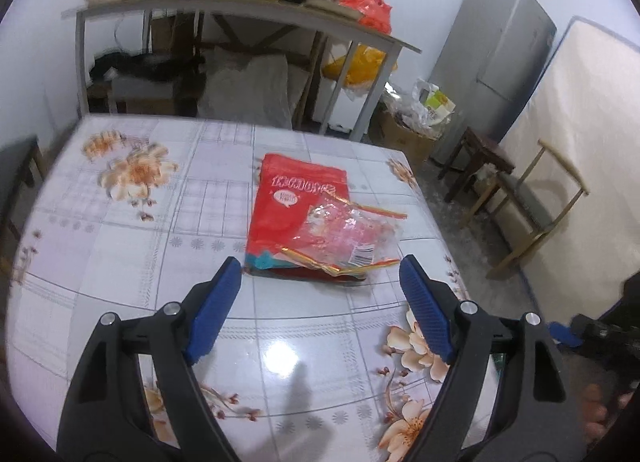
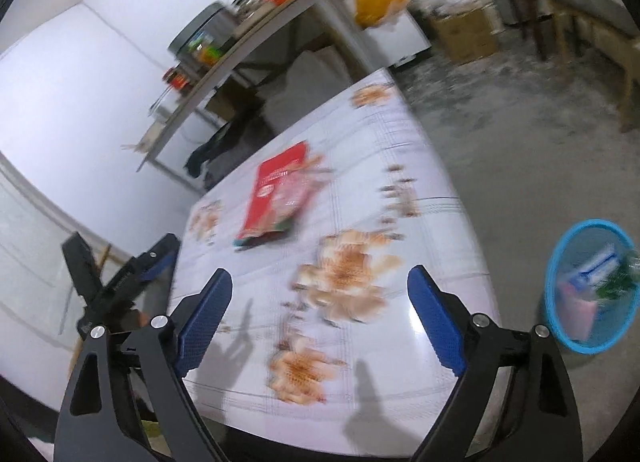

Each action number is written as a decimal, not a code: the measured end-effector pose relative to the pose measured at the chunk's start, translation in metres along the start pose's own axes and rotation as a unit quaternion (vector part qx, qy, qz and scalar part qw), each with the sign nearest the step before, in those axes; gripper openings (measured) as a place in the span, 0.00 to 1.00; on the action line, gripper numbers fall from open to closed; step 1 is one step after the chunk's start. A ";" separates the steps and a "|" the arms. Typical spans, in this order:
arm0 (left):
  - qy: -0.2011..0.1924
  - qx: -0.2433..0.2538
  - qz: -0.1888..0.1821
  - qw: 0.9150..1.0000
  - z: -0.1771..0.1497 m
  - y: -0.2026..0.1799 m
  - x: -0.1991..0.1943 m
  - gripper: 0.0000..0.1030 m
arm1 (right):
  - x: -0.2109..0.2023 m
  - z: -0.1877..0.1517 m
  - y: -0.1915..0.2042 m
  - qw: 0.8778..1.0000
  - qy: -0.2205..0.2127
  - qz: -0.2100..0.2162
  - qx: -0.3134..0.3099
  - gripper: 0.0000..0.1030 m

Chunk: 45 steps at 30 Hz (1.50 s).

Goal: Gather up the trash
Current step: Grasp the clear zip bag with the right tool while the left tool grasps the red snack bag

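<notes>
A red snack bag (image 1: 286, 210) lies flat on the flowered table (image 1: 160, 222), with a clear crumpled wrapper (image 1: 348, 238) on its near right corner. My left gripper (image 1: 320, 266) is open and empty, its tips just short of the bag's near edge. My right gripper (image 2: 320, 278) is open and empty above the table's near part, well short of the red bag (image 2: 276, 194). The left gripper (image 2: 120, 282) shows at the left in the right wrist view. A blue mesh bin (image 2: 592, 286) with trash stands on the floor at the right.
A long shelf table (image 1: 240, 10) with jars, a cooker and bags stands behind. A grey fridge (image 1: 496, 62), a mattress (image 1: 580, 162), a stool (image 1: 476, 162), a wooden chair (image 1: 532, 202) and a box of rubbish (image 1: 412, 122) are at the right.
</notes>
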<state>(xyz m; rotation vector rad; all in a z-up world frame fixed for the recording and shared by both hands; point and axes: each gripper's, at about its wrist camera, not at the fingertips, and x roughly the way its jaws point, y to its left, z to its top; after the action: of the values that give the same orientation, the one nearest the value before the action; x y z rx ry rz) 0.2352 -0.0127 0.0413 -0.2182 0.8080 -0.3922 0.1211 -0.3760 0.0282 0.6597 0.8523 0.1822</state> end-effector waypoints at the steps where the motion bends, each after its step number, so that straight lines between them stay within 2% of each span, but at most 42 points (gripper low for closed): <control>1: 0.018 -0.021 -0.018 0.999 0.004 0.014 0.008 0.70 | 0.008 0.003 0.004 1.000 0.004 -0.002 0.000 0.84; 3: 0.045 -0.059 -0.047 0.996 0.007 0.037 0.022 0.64 | 0.035 0.014 0.013 1.000 0.022 -0.001 0.006 0.84; 6: 0.076 -0.091 -0.071 0.990 0.012 0.061 0.048 0.57 | 0.076 0.031 0.016 0.999 0.043 0.011 0.031 0.82; 9: 0.112 -0.138 -0.103 0.979 0.014 0.083 0.078 0.48 | 0.112 0.043 0.009 0.996 0.054 0.002 0.065 0.81; 12: 0.131 -0.164 -0.111 0.971 0.016 0.096 0.101 0.44 | 0.145 0.053 -0.001 0.992 0.075 0.014 0.100 0.81; 15: 0.142 -0.168 -0.108 0.969 0.017 0.100 0.120 0.44 | 0.173 0.060 -0.002 0.990 0.093 0.007 0.105 0.79; 18: 0.156 -0.175 -0.099 0.967 0.016 0.104 0.139 0.44 | 0.202 0.063 0.000 0.988 0.116 -0.007 0.101 0.71; 19: 0.158 -0.179 -0.098 0.966 0.016 0.106 0.145 0.39 | 0.208 0.065 0.001 0.988 0.117 -0.007 0.098 0.68; 23: 0.157 -0.191 -0.116 0.962 0.020 0.110 0.157 0.34 | 0.226 0.073 0.012 0.989 0.124 -0.015 0.074 0.59; 26: 0.175 -0.208 -0.139 0.952 0.017 0.111 0.167 0.23 | 0.235 0.071 0.022 0.989 0.136 -0.014 0.058 0.50; 27: 0.179 -0.210 -0.141 0.951 0.016 0.110 0.169 0.18 | 0.237 0.070 0.024 0.988 0.142 -0.012 0.053 0.44; 28: 0.182 -0.214 -0.144 0.949 0.014 0.109 0.171 0.07 | 0.239 0.068 0.027 0.987 0.151 -0.008 0.047 0.38; 29: 0.186 -0.217 -0.143 0.948 0.011 0.109 0.172 0.05 | 0.240 0.065 0.030 0.987 0.153 -0.010 0.035 0.37; 31: 0.186 -0.216 -0.136 0.949 0.007 0.109 0.167 0.00 | 0.236 0.061 0.033 0.988 0.154 -0.019 0.018 0.32; 34: 0.186 -0.211 -0.141 0.949 0.000 0.108 0.152 0.00 | 0.230 0.051 0.033 0.986 0.166 -0.020 0.007 0.24; 39: 0.201 -0.179 -0.167 0.949 -0.022 0.095 0.110 0.00 | 0.203 0.021 0.032 0.982 0.187 -0.014 0.001 0.22; 44: 0.217 -0.155 -0.219 0.939 -0.065 0.082 0.051 0.00 | 0.160 -0.032 0.039 0.978 0.207 -0.018 -0.031 0.22; 45: 0.219 -0.155 -0.236 0.934 -0.076 0.080 0.038 0.00 | 0.152 -0.042 0.042 0.977 0.207 -0.024 -0.043 0.22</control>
<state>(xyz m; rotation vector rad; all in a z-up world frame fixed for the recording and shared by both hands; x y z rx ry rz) 0.2231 0.0406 -0.0616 -0.6433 1.2620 -0.7841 0.1941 -0.2624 -0.0637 0.5262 1.2520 0.3180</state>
